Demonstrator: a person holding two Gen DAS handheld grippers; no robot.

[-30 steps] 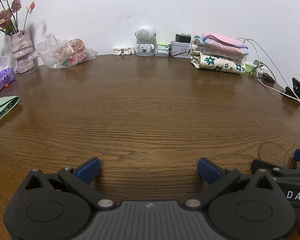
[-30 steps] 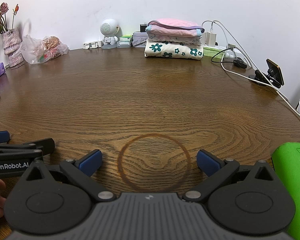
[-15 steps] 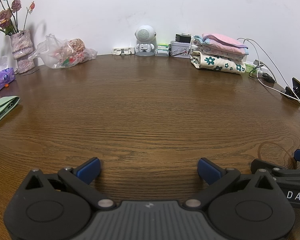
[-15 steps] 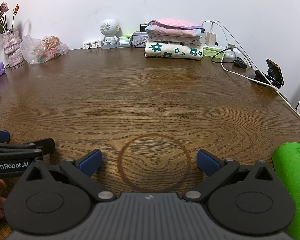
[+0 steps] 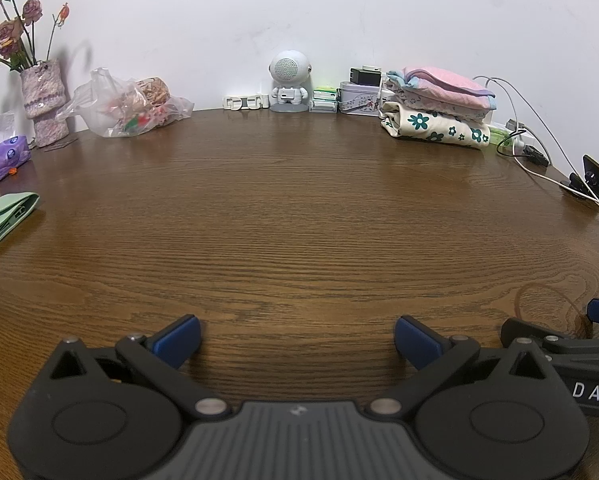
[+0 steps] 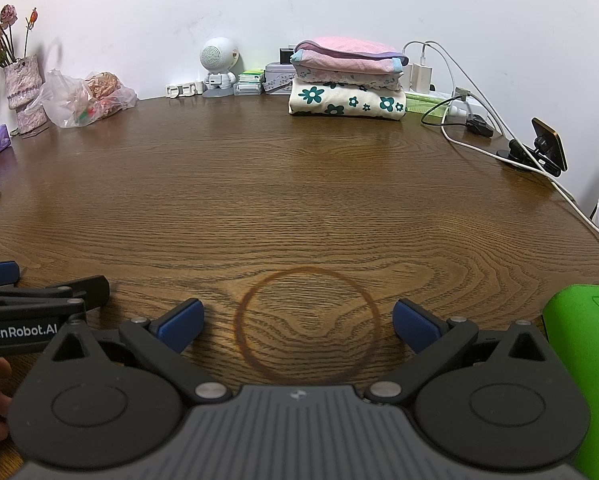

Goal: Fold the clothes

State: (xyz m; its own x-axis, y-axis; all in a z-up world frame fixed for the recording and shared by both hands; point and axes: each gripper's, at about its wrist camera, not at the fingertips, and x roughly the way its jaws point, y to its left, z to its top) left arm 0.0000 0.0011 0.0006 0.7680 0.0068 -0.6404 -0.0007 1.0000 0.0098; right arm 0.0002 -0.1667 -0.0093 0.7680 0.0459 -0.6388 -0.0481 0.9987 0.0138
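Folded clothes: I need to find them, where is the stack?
The folded clothes sit at the table's far edge, right of centre, between the white robot speaker and the chargers.

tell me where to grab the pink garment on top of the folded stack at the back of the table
Grip the pink garment at its rounded folded edge facing the grippers, coming in level from the front. It lies flat on the floral garment, chargers and cables crowd its right, a tin sits behind its left. Both the left gripper and the right gripper are open.
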